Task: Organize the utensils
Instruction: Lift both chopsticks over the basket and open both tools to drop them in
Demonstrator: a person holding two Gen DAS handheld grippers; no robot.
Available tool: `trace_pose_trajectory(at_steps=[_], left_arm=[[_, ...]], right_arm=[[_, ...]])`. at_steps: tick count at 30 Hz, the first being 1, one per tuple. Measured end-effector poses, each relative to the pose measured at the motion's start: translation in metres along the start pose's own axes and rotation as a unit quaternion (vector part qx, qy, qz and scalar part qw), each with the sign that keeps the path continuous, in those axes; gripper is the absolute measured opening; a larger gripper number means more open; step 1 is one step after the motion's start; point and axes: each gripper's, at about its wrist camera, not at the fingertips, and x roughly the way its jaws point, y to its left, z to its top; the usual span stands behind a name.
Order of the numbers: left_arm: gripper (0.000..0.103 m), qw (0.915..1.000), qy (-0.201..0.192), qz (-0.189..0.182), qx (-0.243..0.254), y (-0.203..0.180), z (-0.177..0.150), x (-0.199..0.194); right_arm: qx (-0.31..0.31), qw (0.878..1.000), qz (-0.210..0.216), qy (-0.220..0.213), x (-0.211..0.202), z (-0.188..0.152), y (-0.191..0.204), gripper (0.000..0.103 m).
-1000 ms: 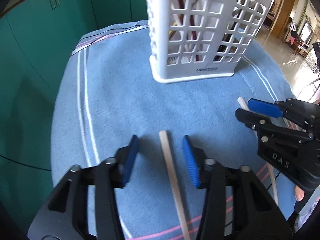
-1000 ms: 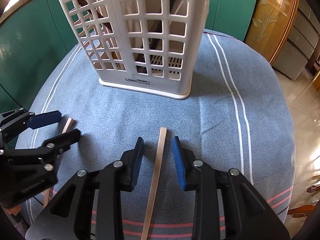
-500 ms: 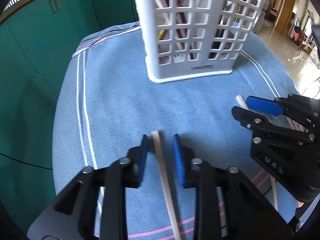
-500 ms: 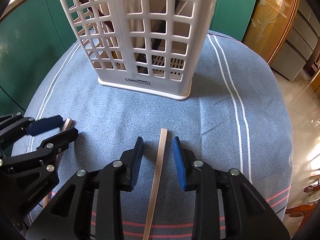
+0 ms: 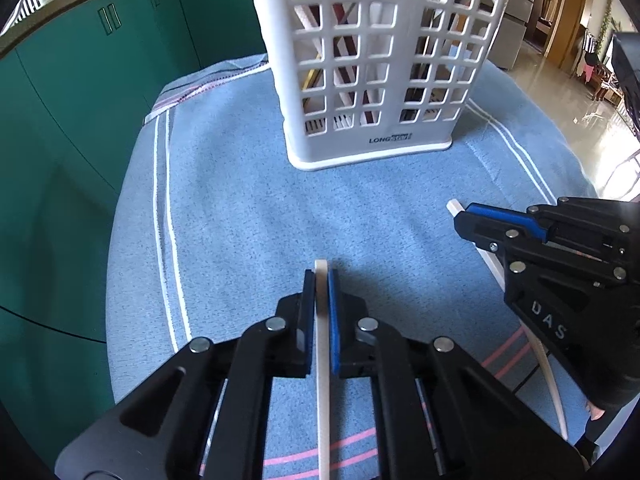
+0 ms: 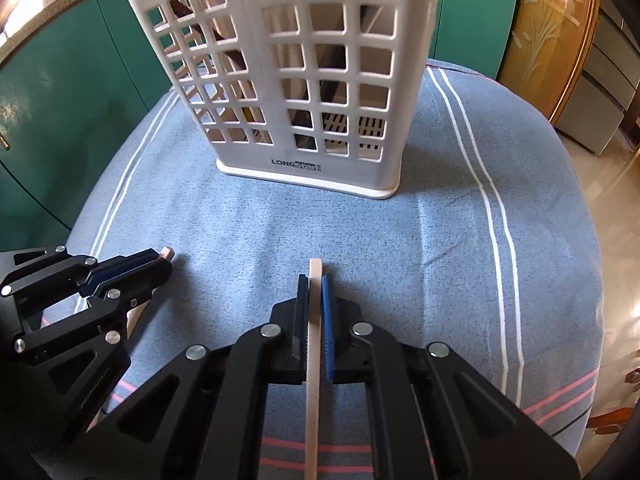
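Chopsticks sit clamped in both tools, one apiece: the left gripper has its blue pads pinched on a pale chopstick whose long axis runs straight back between the fingers and out past the tips, and the right gripper pinches a second chopstick the same way. Each stick lies in line with its own fingers, its far end poking just beyond the pads and aimed forward. Ahead of both pairs of fingertips, across bare blue cloth, stands the white slotted basket, upright, utensils already inside. Neither hand looks clearly nearer; reaching the opening likely means lifting above its rim, then tipping each stick end-down.
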Motion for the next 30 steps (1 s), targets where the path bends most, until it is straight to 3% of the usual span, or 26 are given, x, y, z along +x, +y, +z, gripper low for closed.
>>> trace_pose_trajectory(at_steps=[5,9,17,24,30], left_arm=[[0.006,0.9992,-0.031,-0.026,-0.005,-0.001,0.001,-0.027],[0.006,0.9955,-0.086,-0.032,-0.021,0.001,0.003,-0.075],[0.006,0.9771,-0.207,-0.034,-0.035,0.000,0.017,-0.180],[0.006,0.9609,-0.275,-0.024,-0.021,-0.007,0.045,-0.238],[0.006,0.9491,-0.314,-0.010,-0.017,-0.005,0.091,-0.285]], right_arm=[[0.006,0.999,0.013,-0.033,-0.034,-0.002,-0.006,0.007],[0.005,0.996,0.031,-0.079,-0.084,-0.003,-0.008,0.007],[-0.006,0.982,0.061,-0.181,-0.186,-0.001,-0.018,0.007],[-0.026,0.968,0.062,-0.242,-0.243,0.000,-0.021,0.007],[-0.036,0.956,0.061,-0.285,-0.277,0.035,-0.020,0.007]])
